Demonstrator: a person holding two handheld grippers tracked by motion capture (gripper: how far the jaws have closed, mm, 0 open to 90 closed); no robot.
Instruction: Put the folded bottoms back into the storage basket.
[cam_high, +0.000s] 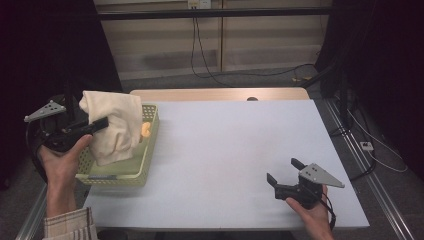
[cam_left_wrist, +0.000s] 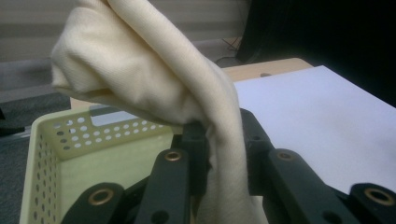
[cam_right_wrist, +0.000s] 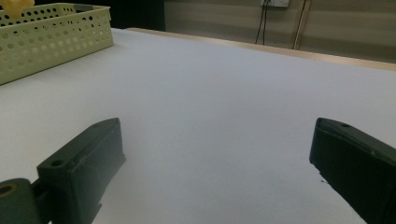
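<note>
right gripper (cam_high: 283, 176): near edge of the table, resting low on the white table top (cam_high: 235, 150), held by the person's right hand (cam_high: 312, 212). in the right gripper view its jaws stand wide apart with nothing but bare surface between them.
left gripper (cam_high: 95, 125): at the table's left edge, held up by the left hand (cam_high: 62, 160); its jaws are clamped on the cream cloth (cam_high: 116, 127).
cloth versus fingers: in the left gripper view a gathered fold of the cloth (cam_left_wrist: 224, 140) runs straight down between the two fingers (cam_left_wrist: 198, 140), pinched at mid-length; a bunched mass bulges above the fingertips and a tail hangs below.
cloth position: lifted clear, hanging over the green perforated basket (cam_high: 145, 165), lower end draping into or just above it, i cannot tell which.
handling, judged: soft, light, limp; it will sag and swing rather than hold shape, not fragile, little risk of slipping while a thick fold is pinched.
where to hold, judged: a bunched fold or a corner, not a single thin layer.
basket contents: something small and pale orange (cam_high: 146, 130) sits inside, too unclear to name.
far: beige wall panels and dangling cables behind the table.
</note>
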